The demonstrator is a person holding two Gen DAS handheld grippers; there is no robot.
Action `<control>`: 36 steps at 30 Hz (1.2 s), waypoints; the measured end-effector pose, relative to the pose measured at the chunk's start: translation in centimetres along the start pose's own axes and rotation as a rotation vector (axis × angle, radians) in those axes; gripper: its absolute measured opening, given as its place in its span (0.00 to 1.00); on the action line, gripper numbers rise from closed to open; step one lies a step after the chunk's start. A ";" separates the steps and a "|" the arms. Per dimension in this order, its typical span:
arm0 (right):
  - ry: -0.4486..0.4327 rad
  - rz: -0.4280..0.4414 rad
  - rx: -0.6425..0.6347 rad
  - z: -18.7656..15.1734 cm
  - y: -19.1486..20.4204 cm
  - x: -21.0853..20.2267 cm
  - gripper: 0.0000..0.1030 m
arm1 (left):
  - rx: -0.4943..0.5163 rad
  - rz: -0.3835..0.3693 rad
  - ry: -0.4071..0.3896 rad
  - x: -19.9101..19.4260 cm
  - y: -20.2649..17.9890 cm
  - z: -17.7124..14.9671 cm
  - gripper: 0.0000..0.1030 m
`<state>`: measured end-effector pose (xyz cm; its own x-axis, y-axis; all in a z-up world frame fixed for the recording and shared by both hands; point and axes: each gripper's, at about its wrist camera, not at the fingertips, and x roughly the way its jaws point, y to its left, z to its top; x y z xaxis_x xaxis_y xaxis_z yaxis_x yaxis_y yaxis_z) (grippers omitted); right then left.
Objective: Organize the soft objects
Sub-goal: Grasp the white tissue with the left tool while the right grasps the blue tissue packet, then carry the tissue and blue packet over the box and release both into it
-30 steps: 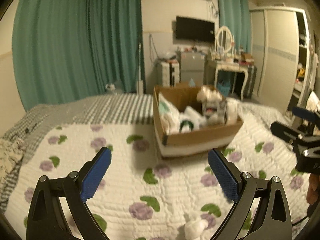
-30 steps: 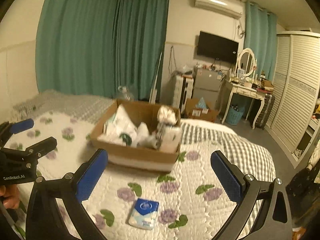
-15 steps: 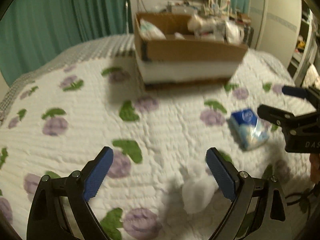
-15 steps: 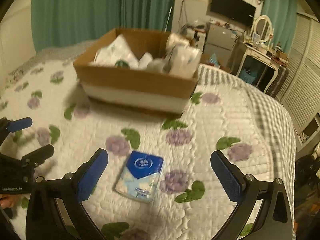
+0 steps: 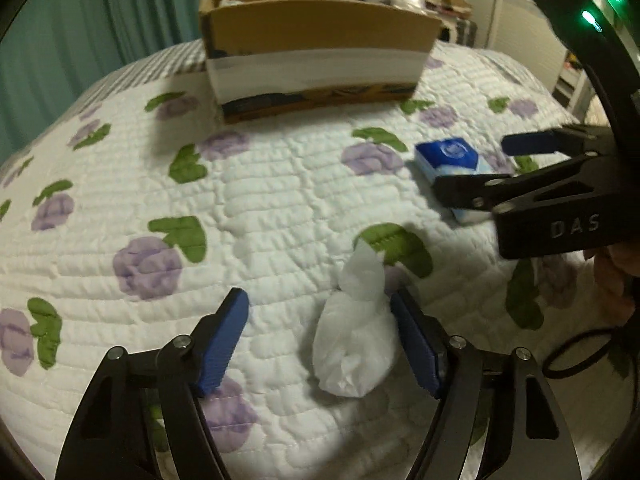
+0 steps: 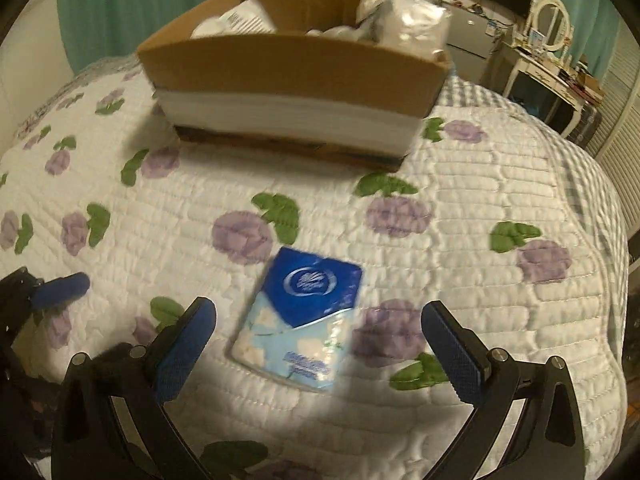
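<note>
A white crumpled soft bundle (image 5: 354, 336) lies on the flowered quilt. My left gripper (image 5: 320, 336) is open low over the quilt, with the bundle between its fingers against the right pad (image 5: 416, 350). A blue tissue pack (image 6: 302, 318) lies flat on the quilt; it also shows in the left wrist view (image 5: 450, 156). My right gripper (image 6: 320, 352) is open with the pack between its fingers, touching neither. The right gripper also shows in the left wrist view (image 5: 480, 168). A cardboard box (image 6: 296, 68) holding several white soft items stands farther back on the bed.
The white quilt (image 6: 460, 184) with purple flowers covers the bed and falls away at the right edge. Teal curtains (image 5: 100, 20) hang behind the box. A dressing table with a mirror (image 6: 554, 36) stands at the back right.
Both grippers have dropped from high above the bed down close to the quilt. The left one now brackets the white bundle and the right one brackets the blue pack.
</note>
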<state>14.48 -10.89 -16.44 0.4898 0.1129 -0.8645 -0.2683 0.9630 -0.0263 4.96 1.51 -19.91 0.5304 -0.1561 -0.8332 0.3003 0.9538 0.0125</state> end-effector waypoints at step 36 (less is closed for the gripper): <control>-0.237 0.078 0.030 -0.5 1.3 -9.2 0.56 | -0.076 0.018 -0.200 -7.4 0.5 3.7 0.25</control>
<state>9.25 -10.79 -8.74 0.6506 0.2377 -0.7212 -0.2898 0.9556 0.0535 4.11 2.25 -11.70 0.6842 -0.1796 -0.7069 0.2331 0.9722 -0.0215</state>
